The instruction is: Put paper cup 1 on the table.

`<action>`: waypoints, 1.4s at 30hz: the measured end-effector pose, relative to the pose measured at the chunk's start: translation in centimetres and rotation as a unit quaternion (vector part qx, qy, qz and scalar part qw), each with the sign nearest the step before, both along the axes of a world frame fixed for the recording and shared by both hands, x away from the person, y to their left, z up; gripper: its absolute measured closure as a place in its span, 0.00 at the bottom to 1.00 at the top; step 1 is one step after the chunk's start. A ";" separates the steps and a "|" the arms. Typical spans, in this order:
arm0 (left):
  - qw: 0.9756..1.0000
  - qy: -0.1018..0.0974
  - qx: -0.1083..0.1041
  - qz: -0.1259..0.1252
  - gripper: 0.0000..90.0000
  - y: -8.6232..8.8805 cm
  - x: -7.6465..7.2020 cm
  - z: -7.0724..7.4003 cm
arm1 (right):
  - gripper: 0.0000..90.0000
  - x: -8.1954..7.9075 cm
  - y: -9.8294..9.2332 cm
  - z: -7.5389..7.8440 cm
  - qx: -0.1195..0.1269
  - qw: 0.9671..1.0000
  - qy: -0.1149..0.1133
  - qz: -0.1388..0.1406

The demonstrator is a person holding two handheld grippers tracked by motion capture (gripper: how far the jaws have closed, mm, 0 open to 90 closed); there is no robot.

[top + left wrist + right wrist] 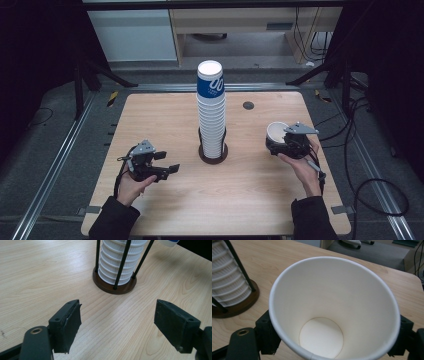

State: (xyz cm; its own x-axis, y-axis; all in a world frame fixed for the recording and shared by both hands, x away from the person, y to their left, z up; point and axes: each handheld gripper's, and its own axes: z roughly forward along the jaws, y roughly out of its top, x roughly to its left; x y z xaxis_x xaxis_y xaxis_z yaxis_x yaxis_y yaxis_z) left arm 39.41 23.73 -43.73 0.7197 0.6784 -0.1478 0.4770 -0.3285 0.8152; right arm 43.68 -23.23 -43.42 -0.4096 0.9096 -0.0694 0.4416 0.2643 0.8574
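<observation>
A tall stack of white paper cups, the top one with a blue band, stands in a dark round holder with thin black rods at the middle of the wooden table. My left gripper hovers left of the holder, jaws open with nothing between them; its own view shows the stack's foot ahead. My right gripper is at the right of the table, shut on a single white paper cup, whose mouth faces the camera. That cup sits tilted in the jaws.
A small dark round cap is set into the table behind the stack on the right. Metal rails run along both sides of the table, and cables lie on the floor at the right. A pale cabinet stands beyond the far edge.
</observation>
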 end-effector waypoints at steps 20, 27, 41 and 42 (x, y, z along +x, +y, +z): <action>1.000 0.009 0.015 0.001 0.23 -0.2 0.2 -0.5 | 0.21 1.0 -1.6 -3.1 -0.032 0.998 0.051 -0.015; 1.000 0.011 0.015 0.001 0.23 -0.1 0.2 -0.6 | 0.11 1.2 -1.3 -3.5 -0.034 0.997 0.064 -0.005; 1.000 0.008 0.012 0.004 0.22 0.0 0.2 -0.5 | 0.09 0.1 -1.3 -0.4 0.005 1.000 -0.003 -0.006; 1.000 0.009 0.012 0.005 0.22 0.0 0.2 -0.5 | 0.08 0.0 -1.3 -0.1 0.008 1.000 -0.008 -0.007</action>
State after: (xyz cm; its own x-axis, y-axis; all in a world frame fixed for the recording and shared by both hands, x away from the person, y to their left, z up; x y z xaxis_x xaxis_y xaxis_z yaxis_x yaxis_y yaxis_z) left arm 39.58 23.77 -44.21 0.7109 0.6885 -0.1432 0.4939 -0.3438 0.7986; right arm 43.72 -24.53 -43.55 -0.3956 0.9164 -0.0606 0.4315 0.2436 0.8686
